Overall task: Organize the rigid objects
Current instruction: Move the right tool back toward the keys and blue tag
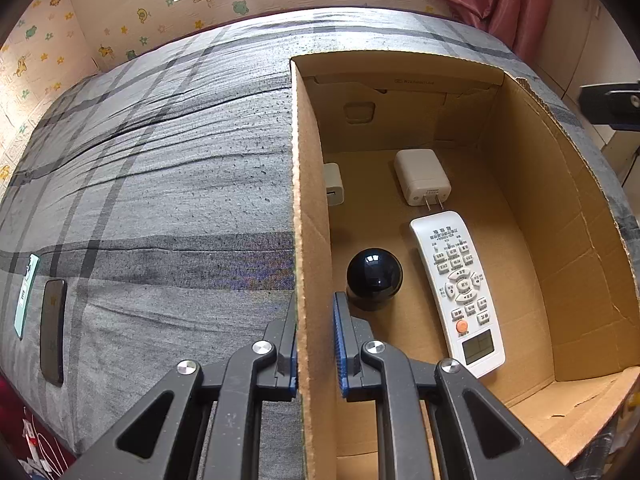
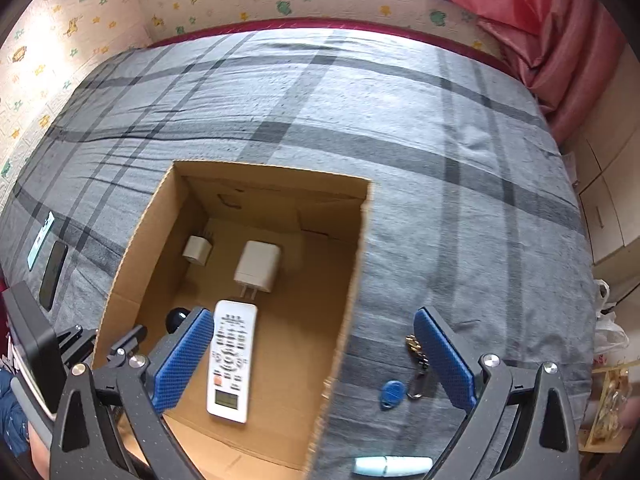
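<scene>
On the bed [image 2: 400, 128], with its grey plaid cover, sits the cardboard box [image 1: 560, 208] I am filling. My left tongs [image 1: 316, 344] straddle its left wall, one pad outside and one inside; the outer pad lies against the card, the inner one shows a slim gap, so I judge them nearly together and steadying the wall, not hard-clamped. My right tongs [image 2: 314, 360] hang wide apart above the box's right wall, holding nothing.

Inside the box lie a white remote [image 1: 458, 292], a large white charger [image 1: 422, 176] just beyond its far end, a small white charger [image 1: 333, 184] against the left wall, and a black ball [image 1: 374, 276] near my left tongs. Out on the cover, to the right of the box, are a blue key fob [image 2: 392, 394] on a ring with a metal chain [image 2: 416, 350], and a pale blue tube [image 2: 390, 466] at the near edge. Far to the left lie a dark phone [image 2: 52, 276] and a mint-green case [image 2: 40, 240].

The fob looks like the next piece to take. To do it well I would move the right tongs clear of the wall, come down over the fob's flat body, not the loose chain, and close across its narrow sides so it does not skid on the soft cover. Lift high enough that the dangling chain clears the rim, and keep the left tongs firm on the wall.
</scene>
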{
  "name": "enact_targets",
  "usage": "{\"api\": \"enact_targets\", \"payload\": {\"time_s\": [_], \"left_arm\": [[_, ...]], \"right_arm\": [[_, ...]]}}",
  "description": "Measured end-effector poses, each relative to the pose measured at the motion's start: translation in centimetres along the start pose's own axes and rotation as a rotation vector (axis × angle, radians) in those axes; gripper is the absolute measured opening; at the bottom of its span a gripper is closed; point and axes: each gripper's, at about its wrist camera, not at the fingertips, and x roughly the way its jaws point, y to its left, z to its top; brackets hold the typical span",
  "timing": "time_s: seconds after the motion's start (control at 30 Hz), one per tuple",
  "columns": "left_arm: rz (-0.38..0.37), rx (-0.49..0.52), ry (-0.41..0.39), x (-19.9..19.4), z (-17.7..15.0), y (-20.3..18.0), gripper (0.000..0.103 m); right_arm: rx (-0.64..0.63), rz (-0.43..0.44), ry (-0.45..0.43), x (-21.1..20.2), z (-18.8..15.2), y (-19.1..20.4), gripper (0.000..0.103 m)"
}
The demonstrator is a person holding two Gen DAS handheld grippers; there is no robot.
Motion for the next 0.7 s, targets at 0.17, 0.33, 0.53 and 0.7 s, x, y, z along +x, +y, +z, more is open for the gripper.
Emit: {"api": "enact_targets", "payload": {"time_s": [0.17, 0.33, 0.53, 0.7], "left_arm": [[-0.003, 0.0, 0.0, 0.1, 0.0, 0.0, 0.013], [0.004, 0.005, 0.001, 0.1, 0.0, -0.1, 0.013], [0.006, 0.007, 0.001, 0.1, 0.0, -0.2, 0.013], [0.008, 0.006, 0.001, 0.1, 0.0, -0.3, 0.013]], "right_arm": [[0.03, -0.025, -0.016, -1.0, -1.1, -2.6, 0.102], [0.061, -0.049, -0.023, -1.3, -2.3, -4.9, 0.102], [0.117, -0.058, -0.019, -0.6, -3.6, -7.6, 0.102], [0.153, -0.066, -0.008, 0.8, -4.8, -9.3, 0.102]]}}
